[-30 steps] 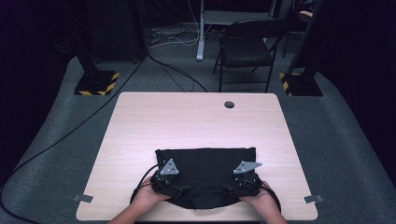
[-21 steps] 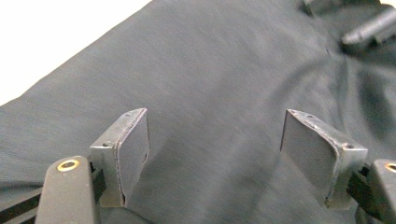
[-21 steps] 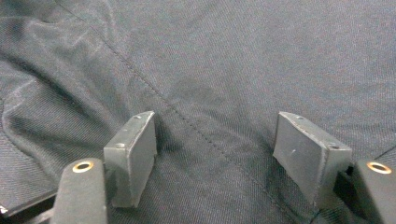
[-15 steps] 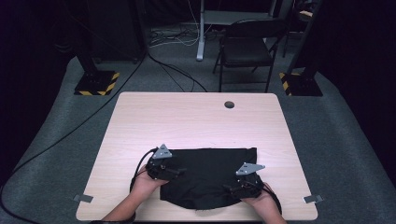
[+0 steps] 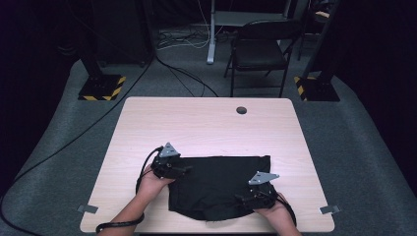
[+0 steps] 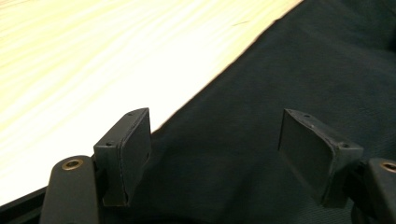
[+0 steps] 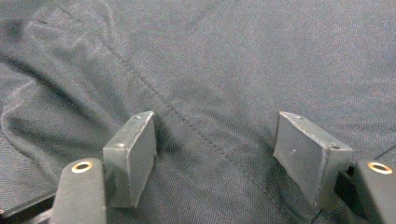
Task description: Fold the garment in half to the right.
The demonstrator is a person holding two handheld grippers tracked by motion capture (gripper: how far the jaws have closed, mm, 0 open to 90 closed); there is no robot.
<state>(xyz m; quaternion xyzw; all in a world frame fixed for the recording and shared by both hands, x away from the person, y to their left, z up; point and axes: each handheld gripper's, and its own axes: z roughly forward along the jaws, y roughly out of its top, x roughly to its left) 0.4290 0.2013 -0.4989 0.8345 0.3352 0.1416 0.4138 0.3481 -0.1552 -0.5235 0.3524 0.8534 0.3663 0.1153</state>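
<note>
The high view takes in the whole pale wooden counter [image 5: 206,123], with a folding chair [image 5: 260,49] and cables on the floor beyond it. On the near half lies the black cloth [image 5: 216,187], spread roughly flat with a rounded, slightly rumpled near edge. The left gripper [image 5: 184,169] sits at the cloth's left far corner, the right gripper [image 5: 241,198] over its near right part.

The left gripper view adds the cloth's straight edge running diagonally against bare wood. The right gripper view shows the twill weave, a stitched seam between the jaws and soft creases at the left (none of this is legible from above).

Both pairs of jaws stand apart, nothing clamped. The counter's far half, past the cloth, lies open up to a small round hole [image 5: 241,110].
</note>
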